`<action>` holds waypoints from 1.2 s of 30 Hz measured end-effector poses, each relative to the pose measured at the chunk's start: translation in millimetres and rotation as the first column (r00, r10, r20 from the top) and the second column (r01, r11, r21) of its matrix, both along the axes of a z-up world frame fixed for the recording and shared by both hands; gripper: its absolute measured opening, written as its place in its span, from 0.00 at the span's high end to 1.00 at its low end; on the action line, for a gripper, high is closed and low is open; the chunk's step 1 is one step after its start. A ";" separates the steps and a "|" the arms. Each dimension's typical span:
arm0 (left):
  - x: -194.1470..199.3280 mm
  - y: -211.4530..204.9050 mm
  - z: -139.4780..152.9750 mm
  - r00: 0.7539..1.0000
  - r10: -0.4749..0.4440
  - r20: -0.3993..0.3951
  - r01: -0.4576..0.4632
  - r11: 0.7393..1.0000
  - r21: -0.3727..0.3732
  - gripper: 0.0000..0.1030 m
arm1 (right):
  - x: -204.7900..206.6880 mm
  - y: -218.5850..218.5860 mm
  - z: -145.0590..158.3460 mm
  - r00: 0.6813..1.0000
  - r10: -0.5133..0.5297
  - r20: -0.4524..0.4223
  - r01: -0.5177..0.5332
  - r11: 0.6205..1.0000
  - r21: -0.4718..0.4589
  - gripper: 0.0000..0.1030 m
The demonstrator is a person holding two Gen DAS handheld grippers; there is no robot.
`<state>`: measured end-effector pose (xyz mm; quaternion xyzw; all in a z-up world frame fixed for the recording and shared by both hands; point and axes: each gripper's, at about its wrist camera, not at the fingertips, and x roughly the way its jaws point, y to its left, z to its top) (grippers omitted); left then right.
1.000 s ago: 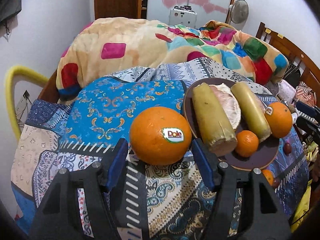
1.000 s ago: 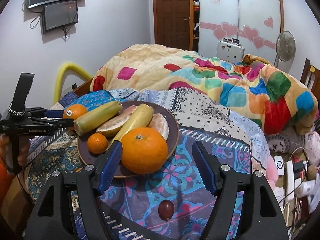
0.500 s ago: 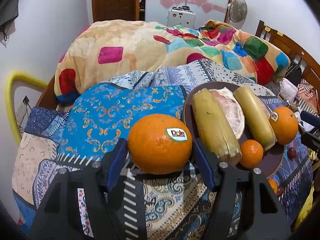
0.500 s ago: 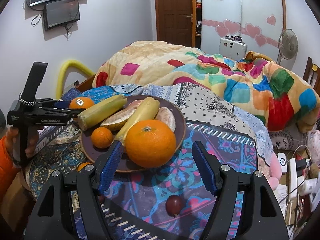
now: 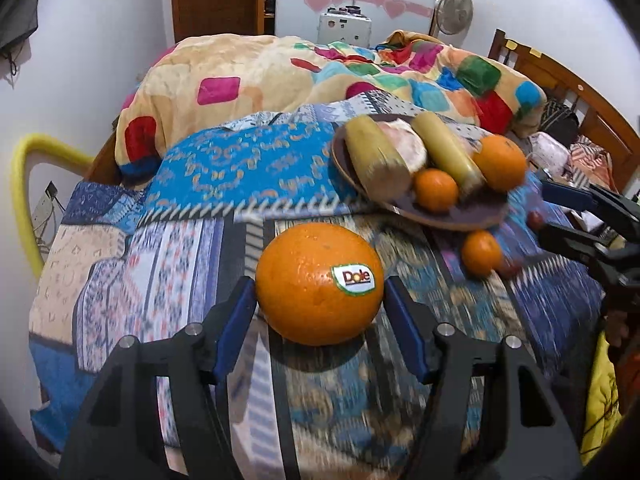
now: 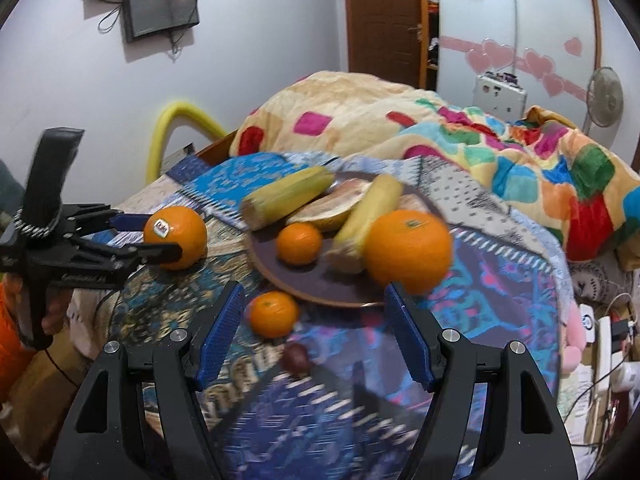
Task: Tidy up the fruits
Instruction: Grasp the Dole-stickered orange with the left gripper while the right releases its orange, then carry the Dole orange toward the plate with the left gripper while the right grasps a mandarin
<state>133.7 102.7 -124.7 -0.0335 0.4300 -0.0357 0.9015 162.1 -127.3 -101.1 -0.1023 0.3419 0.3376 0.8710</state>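
Note:
My left gripper [image 5: 320, 308] is shut on a big Dole-sticker orange [image 5: 319, 283], held above the patterned bedspread; it also shows in the right wrist view [image 6: 176, 237]. My right gripper [image 6: 314, 328] is open and empty. A big orange [image 6: 408, 251] sits at the near rim of the brown plate [image 6: 304, 280], beyond the right fingers. The plate holds two corn cobs [image 6: 288, 198], pomelo pieces [image 6: 332, 208] and a small tangerine [image 6: 299, 243]. Another tangerine [image 6: 274, 314] and a dark grape [image 6: 296, 356] lie on the cloth between the right fingers.
A bunched colourful quilt [image 5: 320, 80] lies behind the plate. A wooden headboard [image 5: 572, 96] runs along the right in the left wrist view. A yellow tube [image 6: 176, 128] curves at the bed's far left. Cables and small items [image 6: 600, 340] lie off the bed's right edge.
My left gripper has pulled back from the plate with the Dole orange. My right gripper has let go of the big orange, now on the plate rim, and drawn back toward the loose tangerine.

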 end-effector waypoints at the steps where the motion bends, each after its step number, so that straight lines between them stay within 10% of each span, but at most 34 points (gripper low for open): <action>1: -7.0 -0.1 0.3 1.000 -0.002 0.005 0.002 1.000 -0.005 0.37 | -1.1 1.7 -2.0 1.000 -0.002 -0.001 0.002 1.000 0.001 0.33; 20: -16.7 -5.8 -2.8 0.999 -0.038 0.028 0.037 0.999 0.021 0.33 | 11.8 31.9 -39.7 0.990 0.060 -0.127 -0.069 0.995 -0.066 0.69; 36: -7.5 -14.3 6.5 0.998 -0.034 0.047 0.033 0.999 0.022 0.34 | 6.0 10.1 -6.6 0.998 0.041 -0.054 -0.041 0.999 -0.004 0.70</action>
